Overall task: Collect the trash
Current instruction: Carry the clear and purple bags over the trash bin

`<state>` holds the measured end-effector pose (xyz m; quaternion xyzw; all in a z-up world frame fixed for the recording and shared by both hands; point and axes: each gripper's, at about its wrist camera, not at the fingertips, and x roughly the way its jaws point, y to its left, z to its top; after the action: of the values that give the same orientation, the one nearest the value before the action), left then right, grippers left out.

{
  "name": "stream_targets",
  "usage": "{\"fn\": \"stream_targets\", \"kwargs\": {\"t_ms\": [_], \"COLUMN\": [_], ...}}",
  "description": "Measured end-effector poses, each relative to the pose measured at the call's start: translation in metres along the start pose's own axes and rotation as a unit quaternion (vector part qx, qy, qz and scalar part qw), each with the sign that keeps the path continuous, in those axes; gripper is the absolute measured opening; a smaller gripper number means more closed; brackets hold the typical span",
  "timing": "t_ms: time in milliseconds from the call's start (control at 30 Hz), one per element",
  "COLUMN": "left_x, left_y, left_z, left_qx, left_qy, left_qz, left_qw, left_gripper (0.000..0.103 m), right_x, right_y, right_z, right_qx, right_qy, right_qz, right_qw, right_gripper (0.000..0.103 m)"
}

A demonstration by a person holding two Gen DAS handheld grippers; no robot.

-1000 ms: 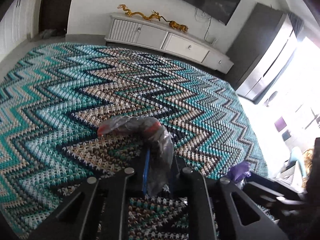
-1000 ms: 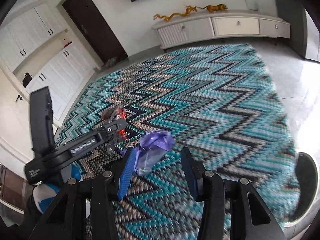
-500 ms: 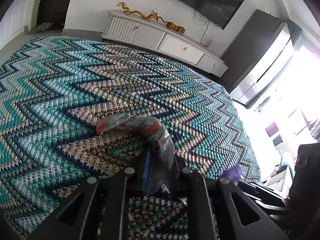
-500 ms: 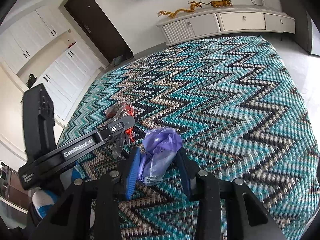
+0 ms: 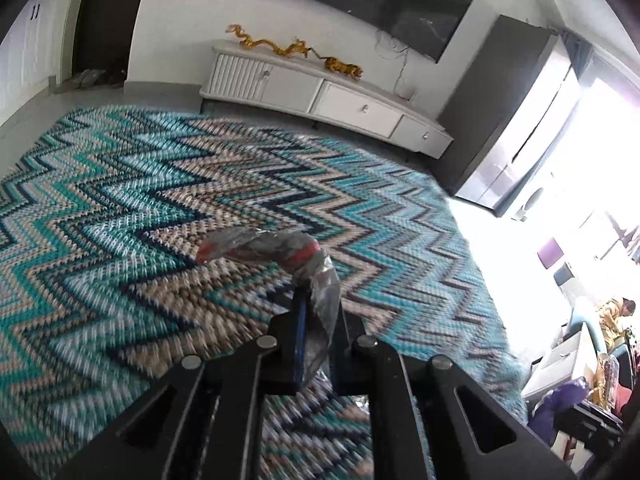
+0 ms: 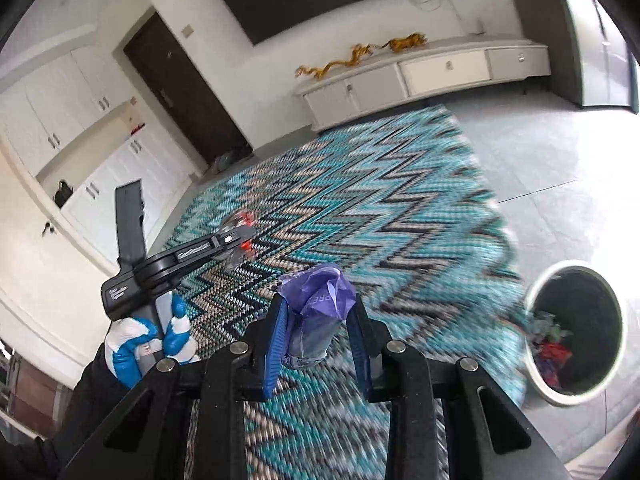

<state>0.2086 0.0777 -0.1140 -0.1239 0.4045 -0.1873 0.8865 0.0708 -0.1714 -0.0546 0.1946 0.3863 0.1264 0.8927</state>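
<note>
My left gripper (image 5: 318,312) is shut on a clear plastic wrapper with red print (image 5: 280,250), held above the zigzag rug (image 5: 120,208). My right gripper (image 6: 318,320) is shut on a crumpled purple plastic bag (image 6: 320,296), also lifted off the rug. The left gripper with its wrapper also shows in the right wrist view (image 6: 236,242), to the left, held by a blue and white gloved hand (image 6: 148,344). A white trash bin (image 6: 576,332) with rubbish inside stands on the floor at the right edge of the rug.
A white low cabinet (image 5: 320,96) with golden dragon figures (image 5: 280,46) stands along the far wall under a dark TV. A dark door (image 6: 180,88) and white cupboards (image 6: 80,120) are at the left. Grey floor (image 6: 520,140) surrounds the rug.
My right gripper closed on the purple bag and lifted it. Both grippers rose and swung; the trash bin came into the right wrist view.
</note>
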Motion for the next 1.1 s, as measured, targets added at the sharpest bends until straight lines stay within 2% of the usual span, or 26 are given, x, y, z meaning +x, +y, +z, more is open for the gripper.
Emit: {"fn": "stream_targets", "kwargs": {"t_ms": [300,600,700,833,967,1100], "left_x": [-0.072,-0.104,-0.1,-0.075,-0.037,0.018], "left_y": [-0.062,-0.147,-0.184,-0.239,-0.286,-0.324], "left_z": [-0.019,-0.038,-0.043,-0.053,-0.065,-0.078], "left_qx": [0.063,0.127,0.158,0.2,0.236,0.265], "left_qy": [-0.027,-0.033,-0.023,0.011,0.051,0.101], "left_qz": [-0.022,-0.052,-0.066,-0.081,-0.089,-0.092], "left_qw": [0.9974,0.9899,0.985,0.9764,0.9663,0.9545], "left_gripper": [0.007,0.007,0.007,0.007,0.007,0.007], "right_x": [-0.083,-0.153,-0.173,-0.187,-0.182,-0.161], "right_y": [-0.015,-0.05,-0.072,-0.112,-0.153,-0.194], "right_z": [-0.022,-0.037,-0.039,-0.038,-0.034,-0.028], "right_qx": [0.027,0.037,0.043,0.063,0.088,0.113], "right_qy": [-0.072,-0.13,-0.144,-0.153,-0.149,-0.126], "right_qz": [-0.004,-0.036,-0.064,-0.101,-0.129,-0.152], "right_qw": [0.997,0.99,0.987,0.981,0.976,0.974], "right_gripper": [0.027,0.027,0.027,0.027,0.027,0.027]}}
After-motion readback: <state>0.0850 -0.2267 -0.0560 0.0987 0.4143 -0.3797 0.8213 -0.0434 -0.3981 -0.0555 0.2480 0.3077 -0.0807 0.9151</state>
